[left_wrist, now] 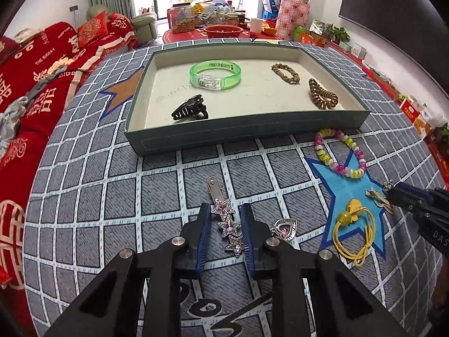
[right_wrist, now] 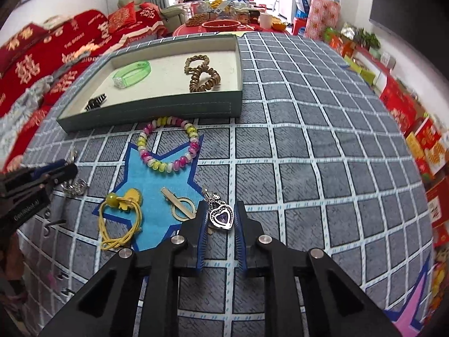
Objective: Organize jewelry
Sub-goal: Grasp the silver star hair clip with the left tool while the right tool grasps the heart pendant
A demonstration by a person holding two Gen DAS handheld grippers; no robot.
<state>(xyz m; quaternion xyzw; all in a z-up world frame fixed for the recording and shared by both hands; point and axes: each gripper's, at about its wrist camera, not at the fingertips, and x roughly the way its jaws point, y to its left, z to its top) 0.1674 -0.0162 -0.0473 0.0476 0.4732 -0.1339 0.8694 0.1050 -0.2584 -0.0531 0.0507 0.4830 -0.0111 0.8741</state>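
The left gripper (left_wrist: 226, 226) sits low over the checked cloth (left_wrist: 157, 191) with its jaws apart, the star hair clip (left_wrist: 226, 219) lying between them; whether the pads touch it cannot be told. The right gripper (right_wrist: 219, 219) has its jaws a little apart too, with the heart pendant (right_wrist: 221, 215) between the fingertips; contact is unclear. In the left wrist view another heart pendant (left_wrist: 286, 229) lies on the cloth just right of the left gripper. Farther off stands the green-walled tray (left_wrist: 252, 132), and it holds a green bangle (left_wrist: 215, 75), a black claw clip (left_wrist: 190, 109), a brown braided band (left_wrist: 285, 73) and a brown coil hair tie (left_wrist: 322, 94). Just in front of the tray's near wall, toward the right, lies the bead bracelet (right_wrist: 168, 147), partly on a blue star patch (right_wrist: 157, 185). On that patch, nearer, rest a yellow hair tie (right_wrist: 120, 216) and a gold ring clip (right_wrist: 179, 203), side by side and apart.
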